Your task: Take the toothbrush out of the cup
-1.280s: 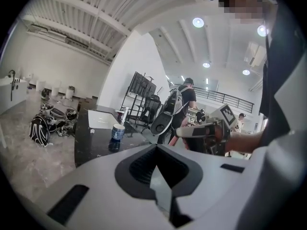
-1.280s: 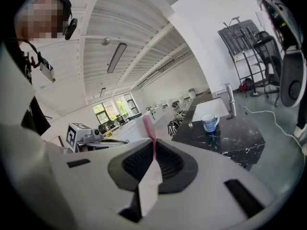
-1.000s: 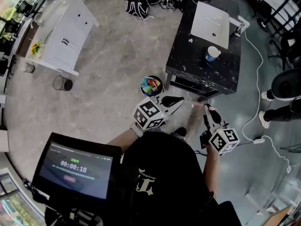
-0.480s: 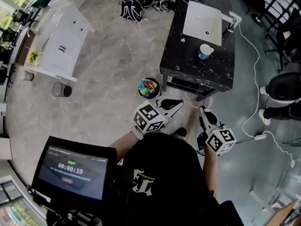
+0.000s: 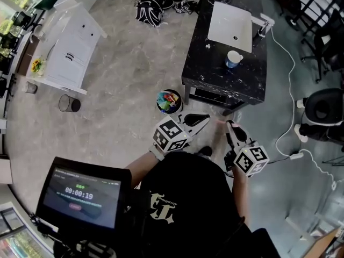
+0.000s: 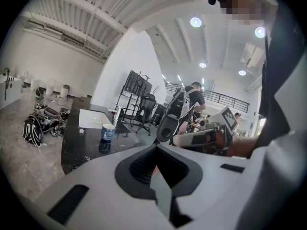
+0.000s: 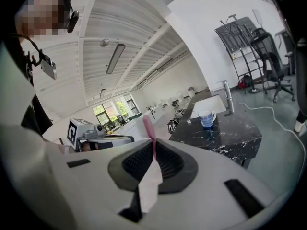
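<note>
Our right tool (image 7: 152, 159) is clamped on what we take for the toothbrush (image 7: 149, 132), a slim pink stick rising just past its tip. Our left tool (image 6: 156, 169) is closed on nothing. The cup (image 7: 207, 118) sits on the counter (image 7: 225, 133), well ahead of both tools. We judge the brush already out. Next, a firm grip and somewhere to set it down.

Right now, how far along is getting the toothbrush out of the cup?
Done: the pink toothbrush is clear of the cup, which stands on the black table. In hand: the right claw grips it. Left: perhaps only setting it down somewhere.
</note>
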Demonstrator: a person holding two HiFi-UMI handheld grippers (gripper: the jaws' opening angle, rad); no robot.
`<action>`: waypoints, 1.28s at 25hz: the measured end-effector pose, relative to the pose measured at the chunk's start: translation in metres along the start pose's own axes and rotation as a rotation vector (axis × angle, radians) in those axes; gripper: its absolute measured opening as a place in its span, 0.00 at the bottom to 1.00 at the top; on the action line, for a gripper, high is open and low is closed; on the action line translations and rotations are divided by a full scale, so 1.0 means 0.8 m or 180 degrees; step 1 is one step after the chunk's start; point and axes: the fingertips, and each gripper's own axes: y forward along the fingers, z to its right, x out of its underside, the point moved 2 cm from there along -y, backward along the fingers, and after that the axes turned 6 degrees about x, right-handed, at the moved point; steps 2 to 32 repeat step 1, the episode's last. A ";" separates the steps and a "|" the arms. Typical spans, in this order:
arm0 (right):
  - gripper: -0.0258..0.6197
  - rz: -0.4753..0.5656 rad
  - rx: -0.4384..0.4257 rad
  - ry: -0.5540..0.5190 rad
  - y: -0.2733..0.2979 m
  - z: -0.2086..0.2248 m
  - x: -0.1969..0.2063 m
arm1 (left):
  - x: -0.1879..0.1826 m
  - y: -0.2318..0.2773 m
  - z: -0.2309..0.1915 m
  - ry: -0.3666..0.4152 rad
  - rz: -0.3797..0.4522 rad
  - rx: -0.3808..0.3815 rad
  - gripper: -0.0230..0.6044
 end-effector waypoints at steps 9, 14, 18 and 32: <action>0.05 0.0000 -0.0010 -0.0008 0.001 -0.002 0.000 | 0.000 0.000 0.000 0.0002 0.0005 0.0000 0.04; 0.05 0.0000 -0.0010 -0.0008 0.001 -0.002 0.000 | 0.000 0.000 0.000 0.0002 0.0005 0.0000 0.04; 0.05 0.0000 -0.0010 -0.0008 0.001 -0.002 0.000 | 0.000 0.000 0.000 0.0002 0.0005 0.0000 0.04; 0.05 0.0000 -0.0010 -0.0008 0.001 -0.002 0.000 | 0.000 0.000 0.000 0.0002 0.0005 0.0000 0.04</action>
